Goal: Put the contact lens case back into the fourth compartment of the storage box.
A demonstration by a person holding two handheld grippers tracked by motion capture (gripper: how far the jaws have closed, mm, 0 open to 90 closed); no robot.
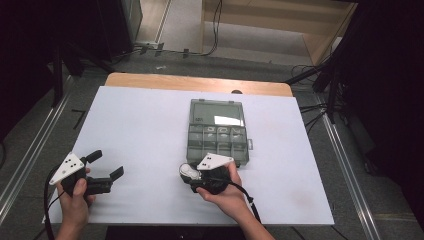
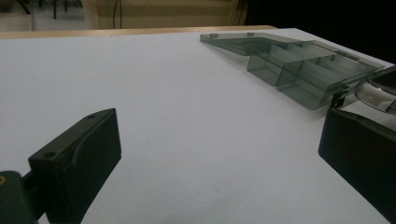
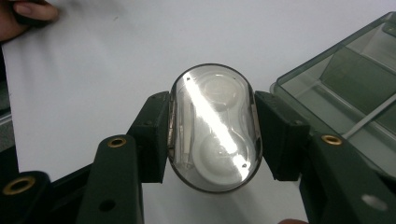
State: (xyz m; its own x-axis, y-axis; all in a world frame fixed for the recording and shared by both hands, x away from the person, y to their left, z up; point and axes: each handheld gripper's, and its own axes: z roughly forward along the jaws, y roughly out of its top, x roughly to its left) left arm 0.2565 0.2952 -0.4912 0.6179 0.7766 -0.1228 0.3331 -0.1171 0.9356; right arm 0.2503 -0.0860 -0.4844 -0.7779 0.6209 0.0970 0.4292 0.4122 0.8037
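From my high view, the right gripper (image 1: 192, 172) covers most of the case (image 1: 186, 171); the organiser's (image 1: 218, 131) contents are too small to tell.

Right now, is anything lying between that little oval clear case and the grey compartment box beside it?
Nothing visible. The right gripper holds the oval clear case just beside the compartment box, with bare white table between them.

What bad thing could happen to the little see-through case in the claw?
The right claw pinches the oval clear case only by its smooth, rounded sides, so it might slip out and fall onto the white table. The grey organizer box sits close beside it, so a careless swing could bump the case against the box rim.
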